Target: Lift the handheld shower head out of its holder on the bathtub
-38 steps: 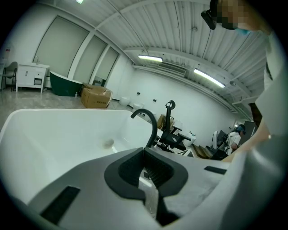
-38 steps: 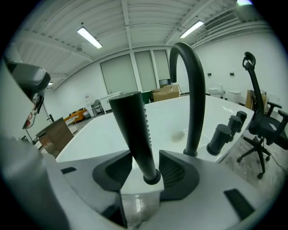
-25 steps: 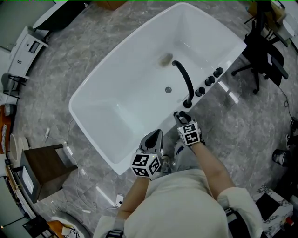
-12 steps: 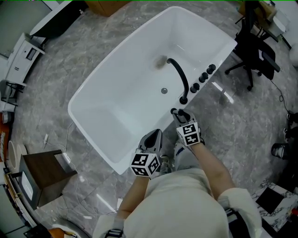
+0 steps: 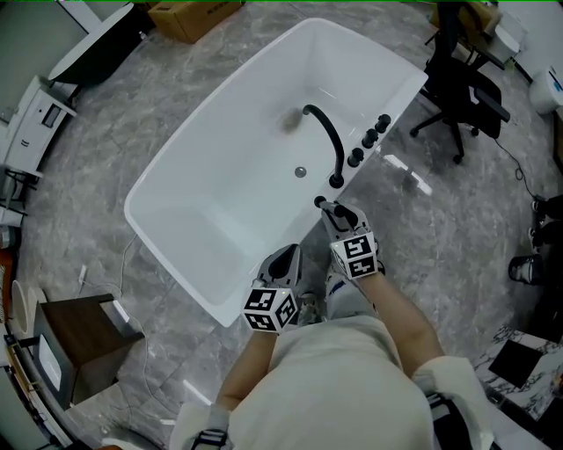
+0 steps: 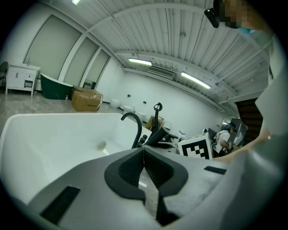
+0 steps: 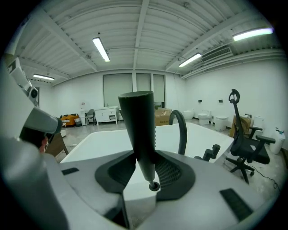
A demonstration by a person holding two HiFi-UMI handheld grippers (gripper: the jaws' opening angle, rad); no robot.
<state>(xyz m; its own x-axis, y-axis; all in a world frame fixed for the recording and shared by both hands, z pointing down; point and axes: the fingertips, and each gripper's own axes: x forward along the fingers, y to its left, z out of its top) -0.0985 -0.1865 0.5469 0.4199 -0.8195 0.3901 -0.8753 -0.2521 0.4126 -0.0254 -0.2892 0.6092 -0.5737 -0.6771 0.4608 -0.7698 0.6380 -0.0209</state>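
shower head point(image 7: 138, 130) | higher than before, pinched in right fingers point(image 7: 173, 173) | left fingers point(image 6: 159, 170) pressed together

From the head view the black tapered shower handle point(image 5: 324, 205) is mostly tucked behind the right gripper point(image 5: 341, 218), and its holder on the white bathtub point(image 5: 202, 149) rim is probably covered too.

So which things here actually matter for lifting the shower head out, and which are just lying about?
For the job:
shower head, clamped in the right gripper
bathtub

Not part of it:
left gripper, shut and empty
black spout
office chair
cardboard box
wooden side table
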